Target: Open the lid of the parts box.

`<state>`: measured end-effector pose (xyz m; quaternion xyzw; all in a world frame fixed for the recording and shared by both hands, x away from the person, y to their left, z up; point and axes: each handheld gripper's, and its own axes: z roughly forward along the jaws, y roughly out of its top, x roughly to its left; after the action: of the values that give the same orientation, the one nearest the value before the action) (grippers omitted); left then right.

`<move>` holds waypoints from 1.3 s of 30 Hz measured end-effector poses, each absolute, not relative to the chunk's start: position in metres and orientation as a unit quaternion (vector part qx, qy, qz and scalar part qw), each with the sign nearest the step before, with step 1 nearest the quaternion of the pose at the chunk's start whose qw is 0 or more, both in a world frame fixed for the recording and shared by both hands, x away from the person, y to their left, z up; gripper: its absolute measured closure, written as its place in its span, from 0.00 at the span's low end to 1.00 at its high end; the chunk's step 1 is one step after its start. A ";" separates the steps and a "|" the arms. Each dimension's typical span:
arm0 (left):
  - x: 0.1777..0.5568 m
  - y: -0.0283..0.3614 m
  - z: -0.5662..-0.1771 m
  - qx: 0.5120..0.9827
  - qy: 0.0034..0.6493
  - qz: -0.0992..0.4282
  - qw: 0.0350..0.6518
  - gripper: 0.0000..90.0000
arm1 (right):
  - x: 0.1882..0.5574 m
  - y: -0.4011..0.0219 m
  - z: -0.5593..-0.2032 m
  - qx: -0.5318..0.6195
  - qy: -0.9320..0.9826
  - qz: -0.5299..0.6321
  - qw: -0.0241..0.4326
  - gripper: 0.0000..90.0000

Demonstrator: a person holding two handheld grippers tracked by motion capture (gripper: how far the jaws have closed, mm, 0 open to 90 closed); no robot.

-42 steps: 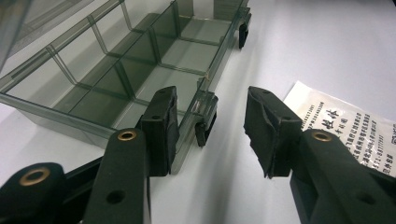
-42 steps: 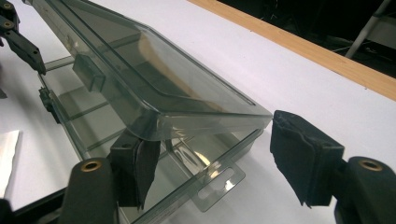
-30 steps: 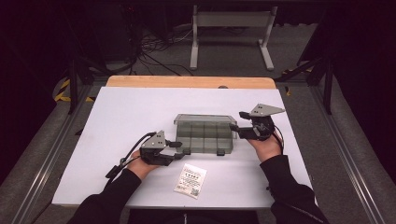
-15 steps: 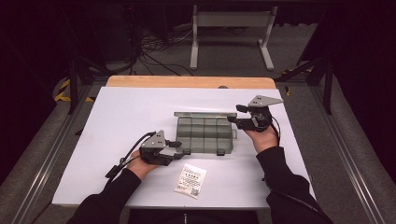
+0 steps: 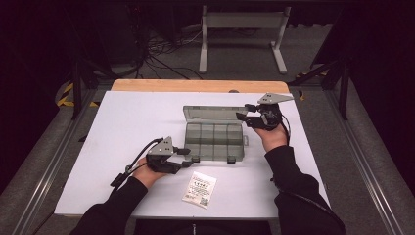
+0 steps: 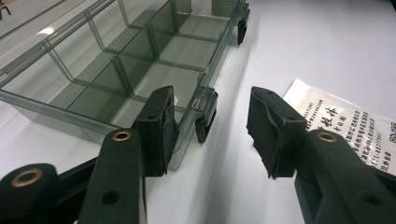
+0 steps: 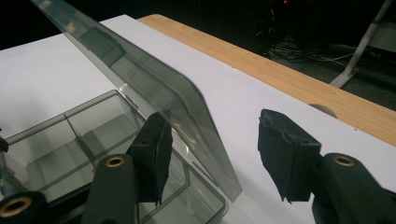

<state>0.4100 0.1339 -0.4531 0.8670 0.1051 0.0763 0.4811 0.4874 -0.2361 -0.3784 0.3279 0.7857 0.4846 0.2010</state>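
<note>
A clear grey compartment box (image 5: 213,142) sits mid-table with its lid (image 5: 213,113) swung up at the far side. My left gripper (image 5: 188,155) is at the box's near left corner. Its jaws straddle the front wall (image 6: 212,65) by a black latch (image 6: 205,123); one pad (image 6: 156,130) is inside the box, the other stands apart, open (image 6: 210,128). My right gripper (image 5: 243,111) is at the lid's right end. Its jaws have just been closing and stand either side of the lid's corner (image 7: 205,140), open (image 7: 215,154). A white printed packet (image 5: 199,189) lies in front of the box.
A white sheet (image 5: 132,122) covers the table, with a wooden strip (image 5: 195,85) along the far edge. A metal stand (image 5: 242,19) and cables are on the dark floor behind. The packet (image 6: 345,126) lies just right of my left gripper's jaws.
The lid has swung up and back. My right gripper went with it toward the far side, jaws narrowing. The left gripper has kept still.
</note>
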 end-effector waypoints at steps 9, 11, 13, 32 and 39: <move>0.410 0.134 -0.453 0.866 0.106 0.074 0.482 0.57 | 0.501 -0.232 -0.380 0.332 0.789 0.476 0.200 0.56; 0.410 0.134 -0.453 0.866 0.106 0.073 0.483 0.57 | 0.505 -0.231 -0.381 0.332 0.791 0.474 0.200 0.58; 0.411 0.134 -0.453 0.866 0.107 0.070 0.484 0.57 | 0.507 -0.230 -0.381 0.334 0.792 0.471 0.200 0.59; 0.410 0.135 -0.452 0.867 0.106 0.076 0.480 0.58 | 0.529 -0.224 -0.392 0.351 0.802 0.442 0.197 0.66; 0.410 0.135 -0.452 0.868 0.105 0.077 0.479 0.58 | 0.534 -0.223 -0.394 0.358 0.802 0.436 0.194 0.65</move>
<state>0.4095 0.1345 -0.4520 0.8682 0.1052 0.0770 0.4788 0.5343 -0.2232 -0.3944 0.3584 0.8023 0.4362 0.1939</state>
